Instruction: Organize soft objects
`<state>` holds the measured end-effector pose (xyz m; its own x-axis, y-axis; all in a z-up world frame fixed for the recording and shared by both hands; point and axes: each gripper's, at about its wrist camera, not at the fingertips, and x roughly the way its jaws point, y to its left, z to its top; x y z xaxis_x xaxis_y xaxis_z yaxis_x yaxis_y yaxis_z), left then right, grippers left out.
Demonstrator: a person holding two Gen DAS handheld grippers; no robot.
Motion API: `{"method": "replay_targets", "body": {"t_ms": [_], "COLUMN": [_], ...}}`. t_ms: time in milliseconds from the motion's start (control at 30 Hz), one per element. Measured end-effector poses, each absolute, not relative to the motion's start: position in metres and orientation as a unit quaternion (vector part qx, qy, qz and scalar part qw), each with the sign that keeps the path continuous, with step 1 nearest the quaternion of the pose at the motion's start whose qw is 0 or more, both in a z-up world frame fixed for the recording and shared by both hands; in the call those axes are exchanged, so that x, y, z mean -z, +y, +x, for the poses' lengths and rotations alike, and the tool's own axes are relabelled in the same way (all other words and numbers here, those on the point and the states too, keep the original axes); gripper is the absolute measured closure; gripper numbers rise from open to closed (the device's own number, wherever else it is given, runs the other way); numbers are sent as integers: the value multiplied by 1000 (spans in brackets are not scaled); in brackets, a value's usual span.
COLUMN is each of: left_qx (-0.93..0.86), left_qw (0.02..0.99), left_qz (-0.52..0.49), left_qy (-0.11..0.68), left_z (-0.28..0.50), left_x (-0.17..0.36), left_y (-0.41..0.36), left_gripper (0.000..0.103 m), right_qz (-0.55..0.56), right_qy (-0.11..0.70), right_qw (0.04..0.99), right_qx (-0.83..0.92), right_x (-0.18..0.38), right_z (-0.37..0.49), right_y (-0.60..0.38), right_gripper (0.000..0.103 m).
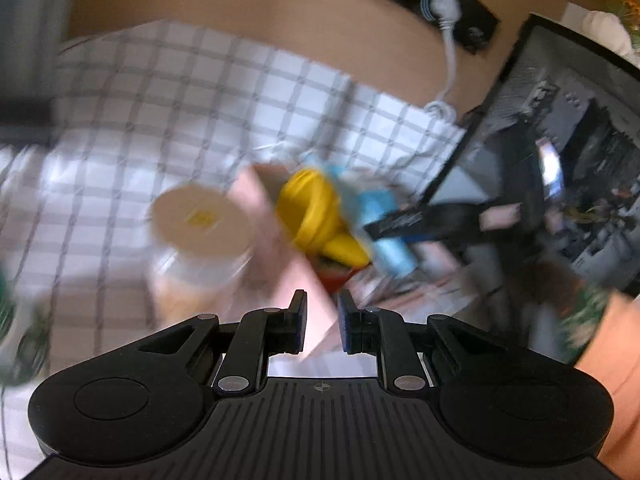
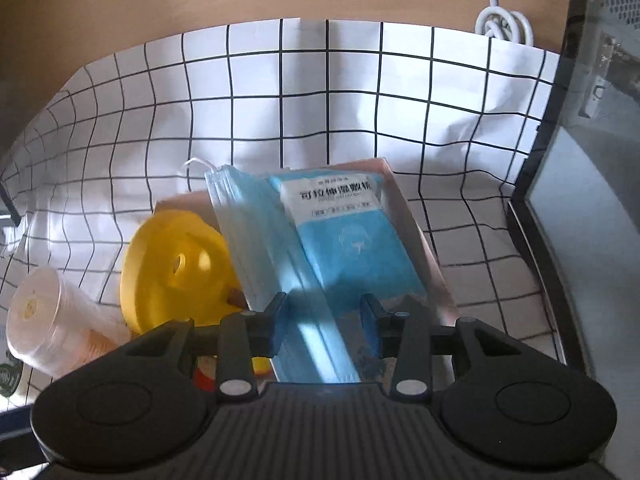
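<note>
A pink box [image 2: 404, 200] on the checked cloth holds a stack of pale blue face masks [image 2: 256, 240], a blue packet [image 2: 352, 240] with printed text and a yellow ring-shaped item [image 2: 176, 268]. My right gripper [image 2: 325, 320] hangs open over the box's near end, with the lower end of the mask stack between its fingers and its right pad clear of the stack. The left wrist view is motion-blurred. My left gripper [image 1: 323, 320] is shut and empty, near the pink box [image 1: 308, 292], and the right gripper [image 1: 404, 222] shows beyond it as a dark shape over the blue items.
A wrapped roll of pale thread [image 2: 52, 320] lies left of the box. A coiled white cable [image 2: 502, 24] sits at the cloth's far right corner. A dark glass-sided computer case [image 2: 592, 200] walls the right side. A black power strip [image 1: 444, 4] lies on the wooden desk beyond.
</note>
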<state>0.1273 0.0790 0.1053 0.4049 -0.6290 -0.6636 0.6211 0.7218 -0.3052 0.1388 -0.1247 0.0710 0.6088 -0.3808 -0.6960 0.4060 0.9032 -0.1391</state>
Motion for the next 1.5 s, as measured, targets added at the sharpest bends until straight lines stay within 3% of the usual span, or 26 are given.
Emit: {"method": "replay_targets", "body": {"t_ms": [67,200,400,600,700,767,800,867,1000,1500], "left_qx": [350,273,140,82,85,99,103,106,79,46], "left_qw": [848,865,898,917,916,916,917,920,935,951], "left_qz": [4,36,55,68,60,69,78,78,41,53], "left_qy": [398,421,413,385,387,383,378,369,344,300], "left_z": [114,94,51,17,13,11,9,2,-4,-16], "left_x": [-91,-63,-40,-26,-24,-20,-18,-13,-8,3], "left_y": [90,104,113,88,77,62,56,47,44,25], "left_gripper": [85,85,85,82,68,52,50,49,49,49], "right_qz": [14,1,-64,-71,-58,-73,-79,-97,-117,-109], "right_qy": [378,333,319,382,415,396,399,391,377,339], "right_qw": [902,927,942,921,908,915,914,915,918,933], "right_qx": [209,173,78,5,2,2,2,3,38,38], "right_x": [-75,-86,-67,-26,-7,-4,-2,1,7,14], "right_z": [126,80,21,0,4,0,1,1,0,-7], "right_y": [-121,-113,-103,-110,-119,-118,-117,-116,-119,-138], "right_gripper": [56,32,30,29,23,21,20,19,0,0]}}
